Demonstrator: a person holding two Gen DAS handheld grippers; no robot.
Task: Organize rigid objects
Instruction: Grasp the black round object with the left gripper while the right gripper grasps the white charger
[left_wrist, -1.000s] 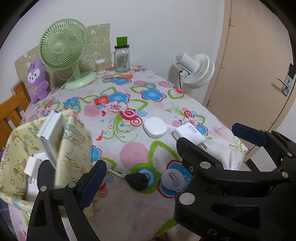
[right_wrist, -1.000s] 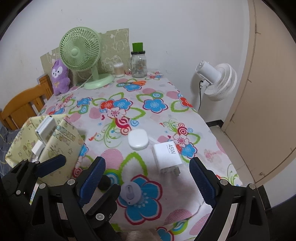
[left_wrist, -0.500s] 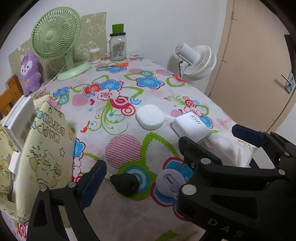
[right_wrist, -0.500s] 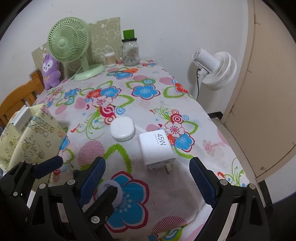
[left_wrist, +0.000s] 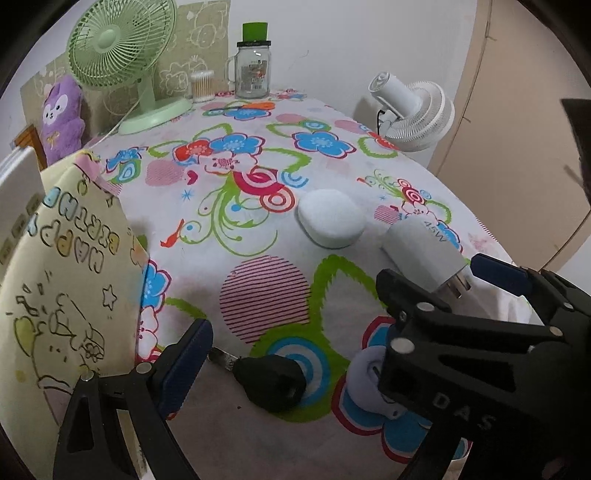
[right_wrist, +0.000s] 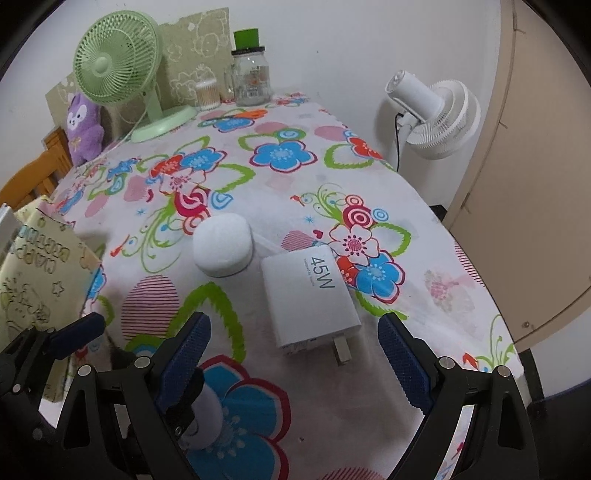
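A white 45W charger (right_wrist: 310, 295) lies on the flowered tablecloth, plug end toward me. My right gripper (right_wrist: 291, 336) is open, its blue pads either side of that plug end without touching it. Behind the charger sits a white rounded case (right_wrist: 223, 245). My left gripper (left_wrist: 291, 354) is open low over a black key (left_wrist: 273, 380). Its right finger is hidden behind the right gripper (left_wrist: 432, 273). A pale lilac round gadget (left_wrist: 369, 376) lies just right of the key, partly covered. At the left stands a yellow paper bag (left_wrist: 66, 295) holding white boxes (left_wrist: 14, 184).
At the far end stand a green desk fan (left_wrist: 122, 55), a glass jar (left_wrist: 253, 70), a tub of cotton swabs (left_wrist: 202, 86) and a purple plush (left_wrist: 61, 118). A white floor fan (right_wrist: 432, 110) and a beige door are off the table's right edge. A wooden chair (right_wrist: 33, 177) is at the left.
Both grippers have moved forward and lower over the table. The charger's plug end now lies between the right fingers; the key lies between the left ones. The bag has slid leftward in view.
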